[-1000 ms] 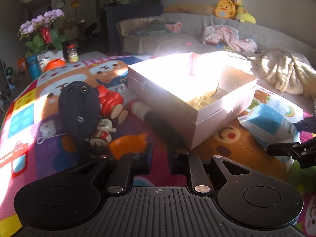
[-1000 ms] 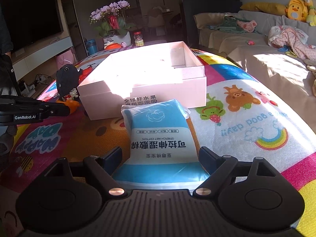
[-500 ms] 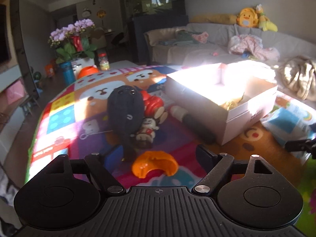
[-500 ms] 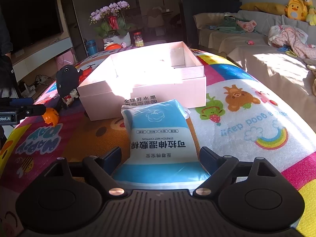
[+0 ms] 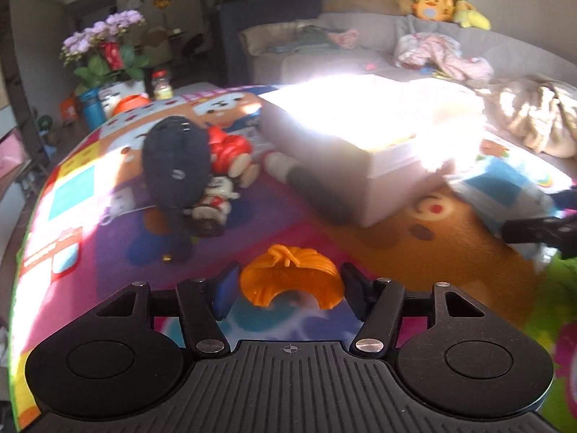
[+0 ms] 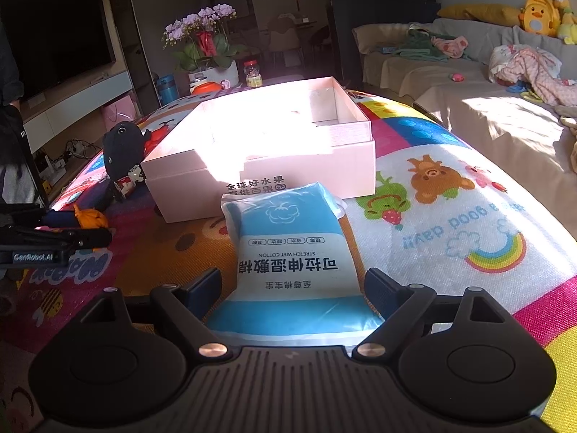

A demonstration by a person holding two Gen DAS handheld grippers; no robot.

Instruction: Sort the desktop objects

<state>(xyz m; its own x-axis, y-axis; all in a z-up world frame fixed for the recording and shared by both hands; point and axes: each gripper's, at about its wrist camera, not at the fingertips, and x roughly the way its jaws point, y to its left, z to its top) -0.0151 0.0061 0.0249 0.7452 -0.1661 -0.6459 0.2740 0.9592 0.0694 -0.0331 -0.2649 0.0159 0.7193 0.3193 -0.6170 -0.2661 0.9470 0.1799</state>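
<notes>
The left gripper [image 5: 288, 290] hangs low over the colourful cartoon-print play mat [image 5: 450, 252] with its jaws spread wide, and the ridged orange plastic half-shell [image 5: 288, 281] lies on the mat right between them — flanked on both sides, not yet pinched as far as I can see. That shell is curved and hollow, so if the jaws close off-centre I'd expect it to tip, squirt forward or fold rather than seat cleanly. It sits flat on soft matting too, so the tips may dig into the mat first.

The right gripper [image 6: 292, 290] is just as wide, straddling the near end of the blue-and-white soft pack of wet cotton wipes [image 6: 288, 249], whose far end lies just in front of the open pale pink cardboard box [image 6: 357, 151]. The pack is limp and slick; gripped only by its end, it would likely sag and slip, or catch the box wall on the way in.

Near the box's left side is a cluster — a dark navy plush toy [image 5: 176, 162], a red figurine [image 5: 227, 151] and a small white-and-red figure [image 5: 212, 202], all touching. A careless sweep could knock them over. Harsh sun washes out the box interior, so I can't tell what it holds.
</notes>
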